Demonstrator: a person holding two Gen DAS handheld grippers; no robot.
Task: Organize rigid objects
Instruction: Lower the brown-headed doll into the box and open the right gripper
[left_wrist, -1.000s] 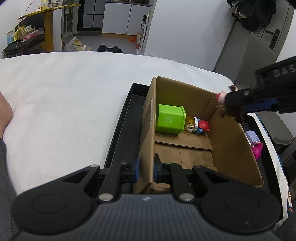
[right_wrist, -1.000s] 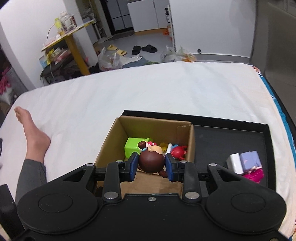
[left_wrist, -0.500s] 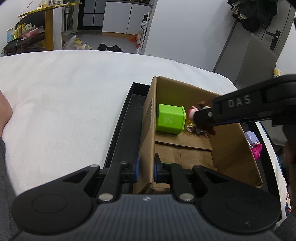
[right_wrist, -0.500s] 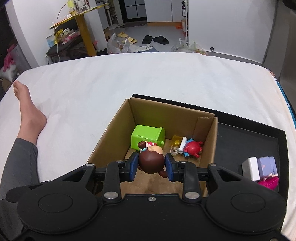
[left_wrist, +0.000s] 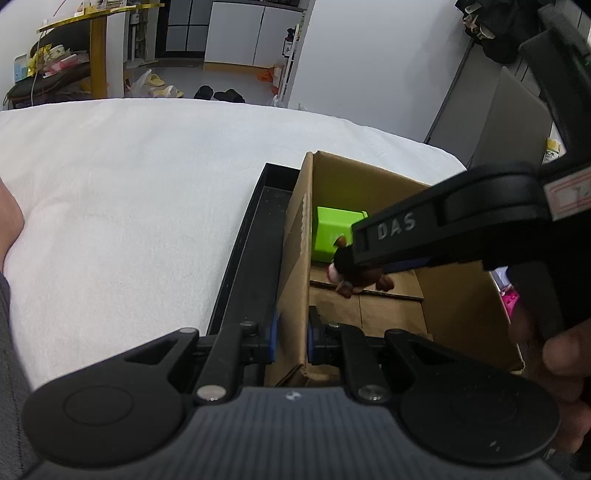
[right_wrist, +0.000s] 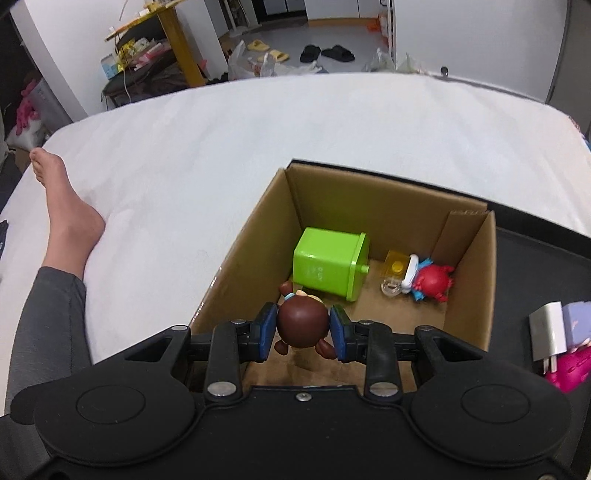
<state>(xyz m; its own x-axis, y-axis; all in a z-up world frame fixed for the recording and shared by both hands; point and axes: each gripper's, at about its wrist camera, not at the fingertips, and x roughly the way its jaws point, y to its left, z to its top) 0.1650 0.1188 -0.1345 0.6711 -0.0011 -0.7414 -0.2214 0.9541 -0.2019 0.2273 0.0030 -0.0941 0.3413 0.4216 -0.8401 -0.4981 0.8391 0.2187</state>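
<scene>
A cardboard box (right_wrist: 255, 236) stands in a black tray (left_wrist: 255, 229) on the white bed. My left gripper (left_wrist: 291, 334) is shut on the box's near left wall (left_wrist: 295, 258). My right gripper (right_wrist: 303, 332) is shut on a brown round-headed figurine (right_wrist: 303, 321) and holds it inside the box, above the bare floor near the front. In the left wrist view the right gripper (left_wrist: 349, 275) reaches in from the right with the figurine (left_wrist: 360, 277) hanging below it. A green cube container (right_wrist: 328, 264), a small yellow clear piece (right_wrist: 395, 271) and a red crab toy (right_wrist: 432, 282) lie at the box's far end.
To the right of the box, in the tray, lie a white charger plug (right_wrist: 546, 334), a lilac block (right_wrist: 576, 325) and a pink toy (right_wrist: 570, 367). A person's bare foot and grey-trousered leg (right_wrist: 62, 229) rest on the bed at the left. A hand (left_wrist: 565, 354) holds the right gripper.
The right gripper has come leftward and down with the figurine, from over the box's right rim to inside the box. The left gripper has stayed on the box wall.
</scene>
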